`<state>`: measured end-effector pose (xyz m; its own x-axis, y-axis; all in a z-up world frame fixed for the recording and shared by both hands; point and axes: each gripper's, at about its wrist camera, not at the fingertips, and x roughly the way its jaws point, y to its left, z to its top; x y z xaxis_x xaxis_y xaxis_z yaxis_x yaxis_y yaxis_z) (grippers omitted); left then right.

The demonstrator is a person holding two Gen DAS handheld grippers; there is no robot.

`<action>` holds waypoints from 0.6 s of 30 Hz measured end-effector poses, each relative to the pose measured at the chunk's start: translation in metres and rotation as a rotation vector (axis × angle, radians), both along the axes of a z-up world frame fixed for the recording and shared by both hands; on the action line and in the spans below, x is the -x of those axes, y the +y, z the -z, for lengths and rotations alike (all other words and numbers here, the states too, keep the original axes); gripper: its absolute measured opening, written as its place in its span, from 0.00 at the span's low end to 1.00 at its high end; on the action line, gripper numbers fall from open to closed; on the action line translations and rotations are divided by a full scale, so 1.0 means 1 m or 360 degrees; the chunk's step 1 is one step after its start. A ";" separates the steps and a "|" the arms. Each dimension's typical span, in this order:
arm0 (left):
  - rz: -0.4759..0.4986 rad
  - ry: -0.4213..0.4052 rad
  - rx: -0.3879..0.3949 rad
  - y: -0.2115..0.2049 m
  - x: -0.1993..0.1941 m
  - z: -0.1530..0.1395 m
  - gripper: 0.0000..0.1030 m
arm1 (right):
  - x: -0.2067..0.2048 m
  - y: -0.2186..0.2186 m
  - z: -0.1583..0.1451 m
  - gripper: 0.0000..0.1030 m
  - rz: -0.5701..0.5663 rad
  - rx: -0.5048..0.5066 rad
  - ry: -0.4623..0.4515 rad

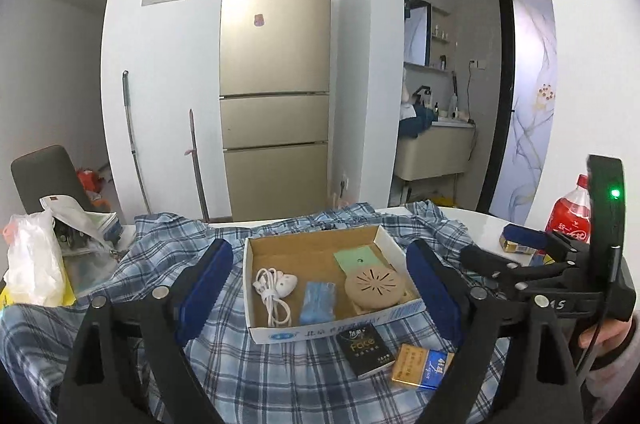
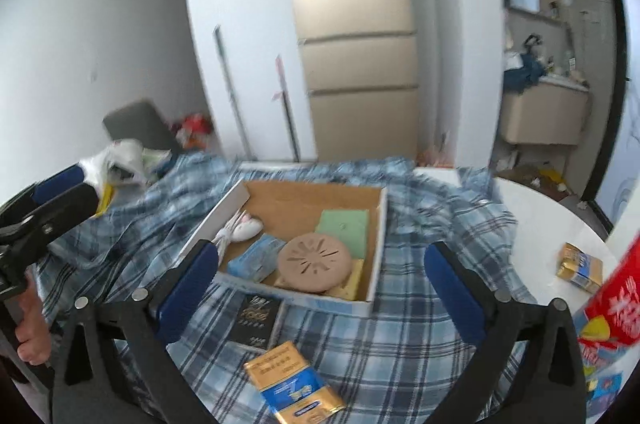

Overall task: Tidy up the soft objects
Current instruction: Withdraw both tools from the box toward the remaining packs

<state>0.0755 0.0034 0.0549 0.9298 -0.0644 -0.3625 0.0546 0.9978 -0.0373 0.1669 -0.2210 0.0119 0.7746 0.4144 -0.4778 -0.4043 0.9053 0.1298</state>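
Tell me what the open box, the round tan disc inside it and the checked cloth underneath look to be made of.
Open box: corrugated cardboard, matte brown inside, white printed outside.
Round tan disc: likely rubber or silicone, matte, with radial slits; hard plastic is possible.
Checked cloth: woven fabric, blue-and-white plaid, lying in soft wrinkles.

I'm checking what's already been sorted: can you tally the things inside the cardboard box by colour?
White: 1, the cable bundle
Blue: 1, the soft pack
Green: 1, the flat pad
Tan: 1, the round slotted disc
Yellow: 1, the sponge under the disc
Total: 5
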 end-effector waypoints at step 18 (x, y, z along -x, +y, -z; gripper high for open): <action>0.0009 0.0117 -0.0099 -0.008 -0.011 0.054 0.88 | 0.019 -0.017 0.028 1.00 -0.0153 0.0095 -0.0006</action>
